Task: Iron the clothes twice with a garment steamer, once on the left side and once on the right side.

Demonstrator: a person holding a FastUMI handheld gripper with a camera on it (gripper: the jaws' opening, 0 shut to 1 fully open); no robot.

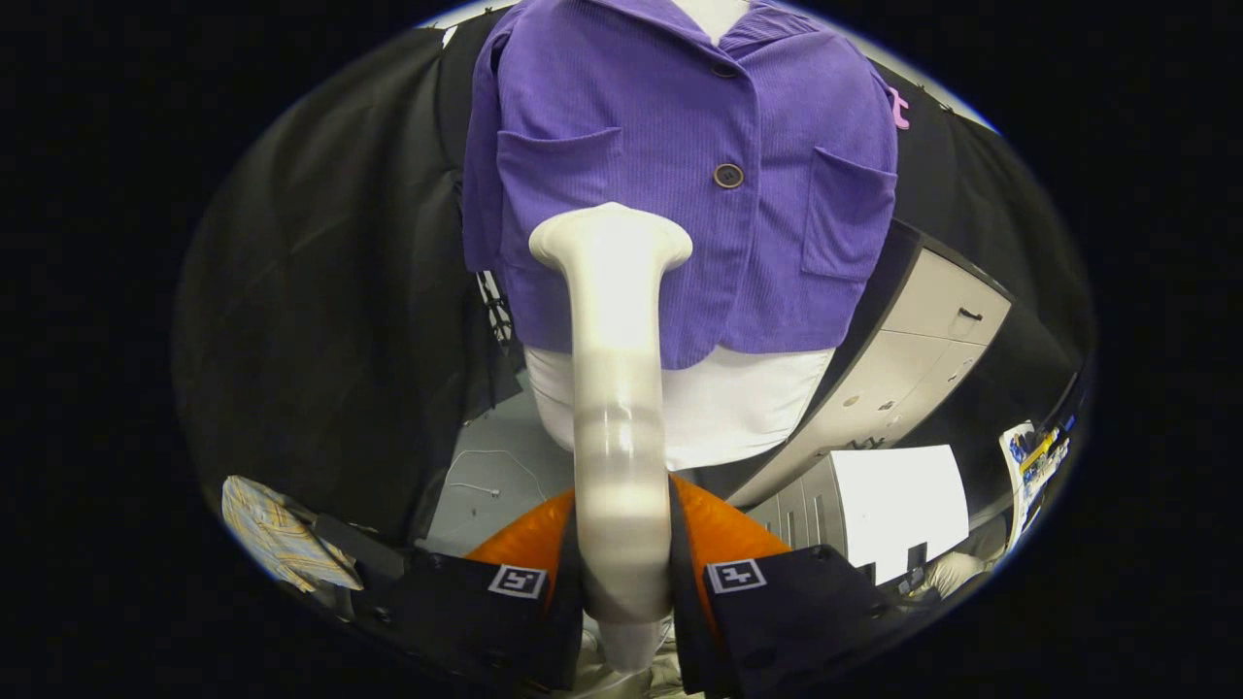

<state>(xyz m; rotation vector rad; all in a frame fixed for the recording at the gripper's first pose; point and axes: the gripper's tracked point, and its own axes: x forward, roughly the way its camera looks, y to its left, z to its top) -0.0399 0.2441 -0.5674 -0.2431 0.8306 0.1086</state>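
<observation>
A purple corduroy jacket (pixel 680 175) with two chest pockets and a dark button hangs on a white mannequin torso (pixel 719 408) straight ahead of me. My gripper (pixel 621 573) is shut on the handle of a white garment steamer (pixel 617 388). The steamer rises from between the fingers, and its flared head (pixel 610 238) is in front of the jacket's lower left half, just left of the button line. Whether the head touches the fabric I cannot tell.
Black cloth (pixel 330 291) hangs left of the mannequin. A grey cabinet (pixel 903 369) with drawers stands to the right, with a white panel (pixel 898 500) below it. A checked cloth (pixel 277 534) lies low on the left. Grey floor (pixel 495 476) with a thin cable lies under the mannequin.
</observation>
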